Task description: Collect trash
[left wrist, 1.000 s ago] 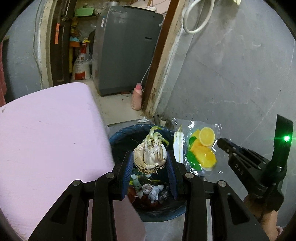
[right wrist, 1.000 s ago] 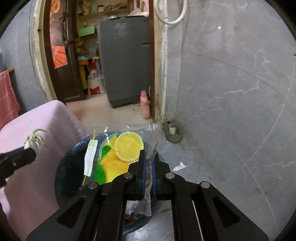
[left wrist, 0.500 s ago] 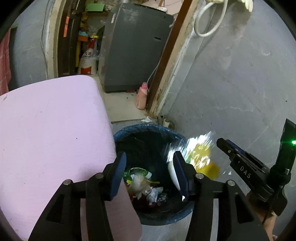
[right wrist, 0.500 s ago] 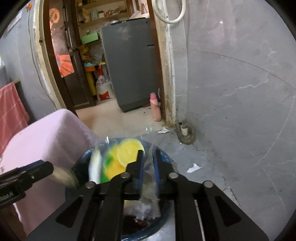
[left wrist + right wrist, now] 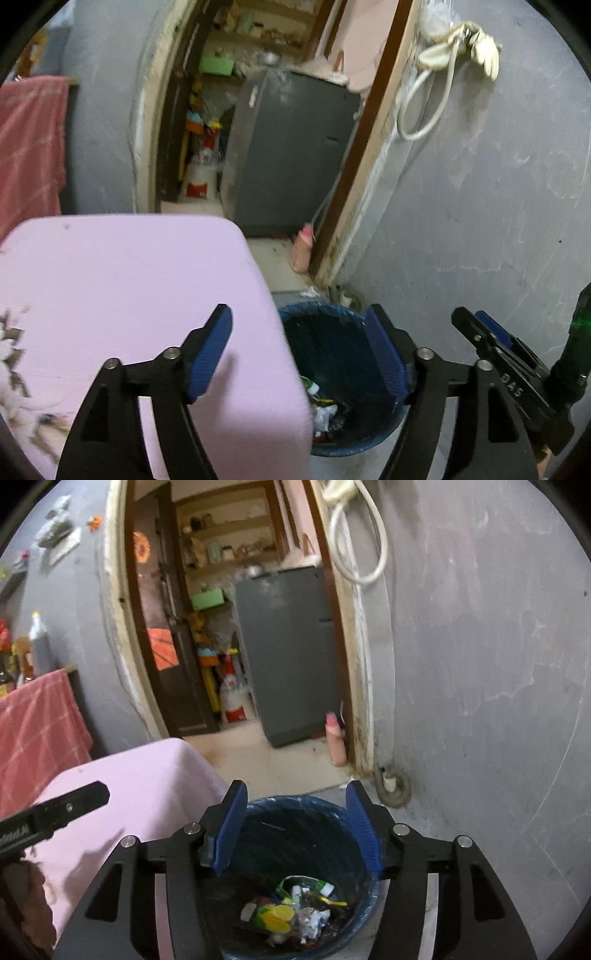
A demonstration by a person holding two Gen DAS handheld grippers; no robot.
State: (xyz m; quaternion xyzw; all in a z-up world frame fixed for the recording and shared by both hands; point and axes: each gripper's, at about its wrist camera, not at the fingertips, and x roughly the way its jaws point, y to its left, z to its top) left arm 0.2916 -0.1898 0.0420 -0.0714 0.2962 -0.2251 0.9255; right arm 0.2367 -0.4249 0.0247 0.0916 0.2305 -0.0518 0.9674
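Light, crumpled wrappers and a yellow lemon-print packet (image 5: 275, 917) lie inside the round blue-lined bin (image 5: 314, 805) on the floor; such soft, slippery scraps likely pinch best at a fold. Above, the left gripper (image 5: 299, 354) and right gripper (image 5: 295, 829) are opening, with nothing between the jaws.

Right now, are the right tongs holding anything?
No, the right tongs are opening with nothing between them; the lemon bag lies inside the bin.

Blue bin (image 5: 325, 812) on grey floor (image 5: 424, 823).
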